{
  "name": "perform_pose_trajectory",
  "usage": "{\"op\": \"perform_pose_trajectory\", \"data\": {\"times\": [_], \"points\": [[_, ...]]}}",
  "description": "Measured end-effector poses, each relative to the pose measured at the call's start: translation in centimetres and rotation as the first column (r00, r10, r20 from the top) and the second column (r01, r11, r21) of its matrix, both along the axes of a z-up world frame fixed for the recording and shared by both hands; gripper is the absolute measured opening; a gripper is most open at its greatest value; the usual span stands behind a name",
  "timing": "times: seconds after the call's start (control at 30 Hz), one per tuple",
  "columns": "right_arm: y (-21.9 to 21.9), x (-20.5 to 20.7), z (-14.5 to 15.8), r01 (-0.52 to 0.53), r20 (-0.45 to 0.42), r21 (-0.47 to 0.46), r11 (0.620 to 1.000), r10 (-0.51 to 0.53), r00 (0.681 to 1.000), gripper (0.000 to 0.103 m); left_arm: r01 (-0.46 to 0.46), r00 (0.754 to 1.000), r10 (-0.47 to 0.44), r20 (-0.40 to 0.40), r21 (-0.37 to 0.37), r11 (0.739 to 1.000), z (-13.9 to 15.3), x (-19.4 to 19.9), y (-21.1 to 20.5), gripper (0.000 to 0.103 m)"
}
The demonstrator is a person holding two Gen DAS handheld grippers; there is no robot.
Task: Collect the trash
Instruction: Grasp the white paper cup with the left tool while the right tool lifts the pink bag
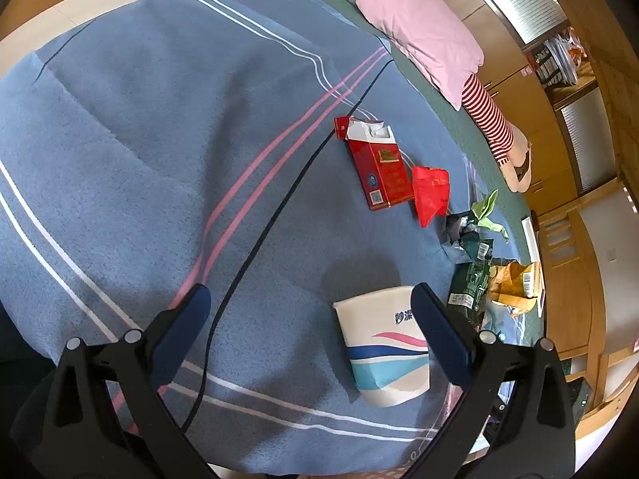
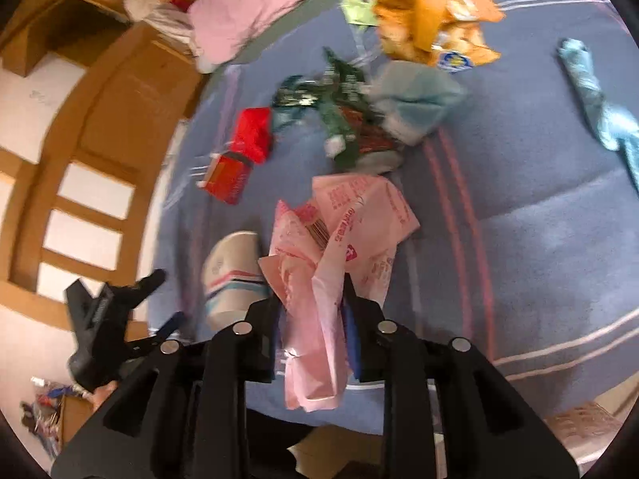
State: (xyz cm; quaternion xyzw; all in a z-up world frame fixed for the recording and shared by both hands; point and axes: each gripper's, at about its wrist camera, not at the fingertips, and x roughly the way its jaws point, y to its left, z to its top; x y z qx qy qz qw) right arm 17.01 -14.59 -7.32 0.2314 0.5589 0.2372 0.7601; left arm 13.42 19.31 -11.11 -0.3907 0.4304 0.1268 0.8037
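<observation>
A blue striped blanket [image 1: 139, 151] covered the bed, with a pink pillow [image 1: 423, 28] at its far edge. Litter lay scattered across it: an orange snack bag [image 2: 431, 12], a paper cup [image 1: 383, 343] on its side, a red cigarette pack [image 1: 381, 171] with its lid open, a dark green wrapper [image 2: 339, 119] and a crumpled red wrapper [image 1: 429, 193]. The left gripper [image 1: 309, 301] hung spread wide above the blanket, the cup just beside its right finger. The right gripper [image 2: 311, 299] was clenched on a pink plastic bag [image 2: 339, 231], lifted over the blanket.
</observation>
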Motion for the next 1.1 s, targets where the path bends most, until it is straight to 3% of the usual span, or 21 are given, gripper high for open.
{"op": "perform_pose_trajectory", "data": {"times": [0.13, 0.23, 0.37, 0.53, 0.8, 0.9, 1.1], "points": [[-0.8, -0.8, 0.3, 0.021, 0.023, -0.039, 0.999, -0.020, 1.000, 0.038, 0.010, 1.000, -0.010, -0.008, 0.003, 1.000, -0.1, 0.2, -0.2, 0.100], [-2.2, -1.3, 0.9, 0.083, 0.067, -0.130, 0.988, -0.075, 0.995, 0.038, 0.022, 1.000, -0.021, -0.007, 0.014, 1.000, 0.0, 0.4, -0.4, 0.100], [-4.8, -1.3, 1.5, 0.195, 0.106, -0.183, 0.964, -0.177, 0.978, 0.040, 0.046, 0.999, -0.046, -0.006, 0.029, 0.999, 0.1, 0.6, -0.8, 0.100], [-7.7, -1.1, 1.0, 0.311, 0.092, -0.170, 0.935, -0.299, 0.950, 0.043, 0.072, 0.997, -0.072, -0.011, 0.043, 0.996, 0.2, 0.8, -1.3, 0.100], [-6.9, -1.9, 1.5, 0.289, 0.146, -0.171, 0.942, -0.266, 0.953, 0.043, 0.088, 0.996, -0.088, -0.015, 0.047, 0.995, 0.2, 0.8, -1.7, 0.100], [-5.7, -2.2, 2.3, 0.243, 0.179, -0.189, 0.951, -0.210, 0.961, 0.036, 0.087, 0.996, -0.086, -0.017, 0.044, 0.995, 0.1, 0.8, -1.6, 0.100], [-1.4, -2.6, 3.7, 0.124, 0.239, -0.284, 0.951, -0.055, 0.969, 0.036, 0.084, 0.996, -0.083, -0.018, 0.048, 0.995, 0.2, 0.8, -1.6, 0.100]]}}
